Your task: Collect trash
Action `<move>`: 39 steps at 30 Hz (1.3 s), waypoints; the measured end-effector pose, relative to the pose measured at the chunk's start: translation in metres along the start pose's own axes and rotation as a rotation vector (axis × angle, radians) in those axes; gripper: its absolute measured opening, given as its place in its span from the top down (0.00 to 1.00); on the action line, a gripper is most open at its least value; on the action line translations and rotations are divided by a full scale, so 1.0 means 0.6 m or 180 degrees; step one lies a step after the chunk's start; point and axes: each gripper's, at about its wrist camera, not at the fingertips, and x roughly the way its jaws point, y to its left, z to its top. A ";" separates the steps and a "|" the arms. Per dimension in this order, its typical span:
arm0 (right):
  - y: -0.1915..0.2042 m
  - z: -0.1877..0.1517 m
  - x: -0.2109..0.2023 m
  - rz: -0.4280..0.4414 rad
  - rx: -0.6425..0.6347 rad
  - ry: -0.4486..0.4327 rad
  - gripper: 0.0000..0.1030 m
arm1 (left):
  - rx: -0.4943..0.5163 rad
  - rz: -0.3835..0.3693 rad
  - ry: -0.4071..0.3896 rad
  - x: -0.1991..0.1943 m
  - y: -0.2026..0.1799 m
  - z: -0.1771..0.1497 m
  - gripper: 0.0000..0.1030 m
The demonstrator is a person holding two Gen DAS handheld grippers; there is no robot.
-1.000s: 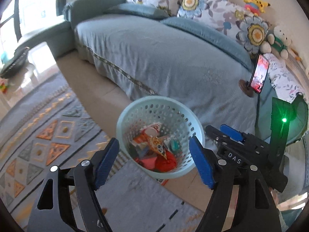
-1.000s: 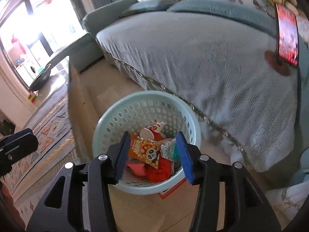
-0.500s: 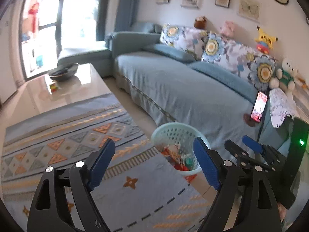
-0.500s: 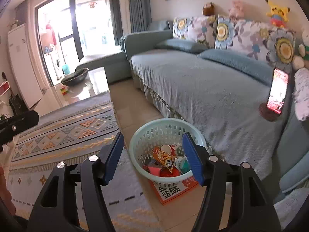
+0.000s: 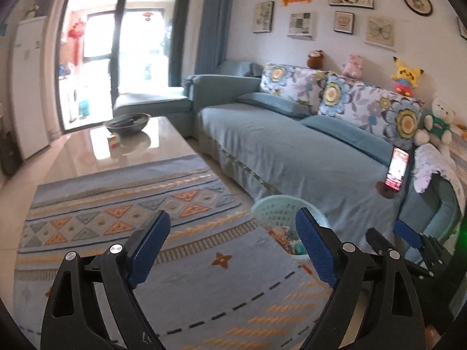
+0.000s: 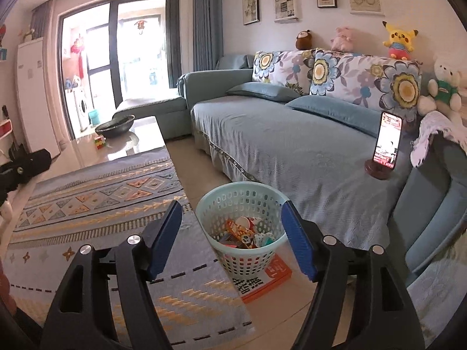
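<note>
Grippers first, read from left to right. Your left gripper (image 5: 230,248) hangs with its jaws spread wide and nothing between them, above the patterned rug (image 5: 122,213); its blue pads (image 5: 150,242) frame bare cloth only. Your right gripper (image 6: 230,239) is likewise spread and holds nothing.

Between the rug's right edge and the near skirt of the sofa (image 6: 286,151) stands the pale green basket (image 6: 242,201), upright on the floor, its mouth facing up. Inside lie the collected wrappers (image 6: 243,234), a loose heap low in the basket. A red and white booklet (image 6: 262,277) lies flat under the basket's near right side.

The relation that matters: in the right wrist view the basket sits almost centred between the jaws, just ahead and below. In the left wrist view the basket (image 5: 280,210) lies to the right of centre, partly hidden behind the right pad. Your right gripper is therefore the nearer and better aligned one.

No loose trash shows on the rug or on the glossy table (image 6: 128,143) at far left. By this judgement, little remains to collect.
</note>
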 end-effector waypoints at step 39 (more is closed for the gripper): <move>0.079 -0.009 0.101 0.0157 -0.0231 0.0118 0.35 | -0.0363 0.1052 0.0443 0.052 0.064 -0.108 0.15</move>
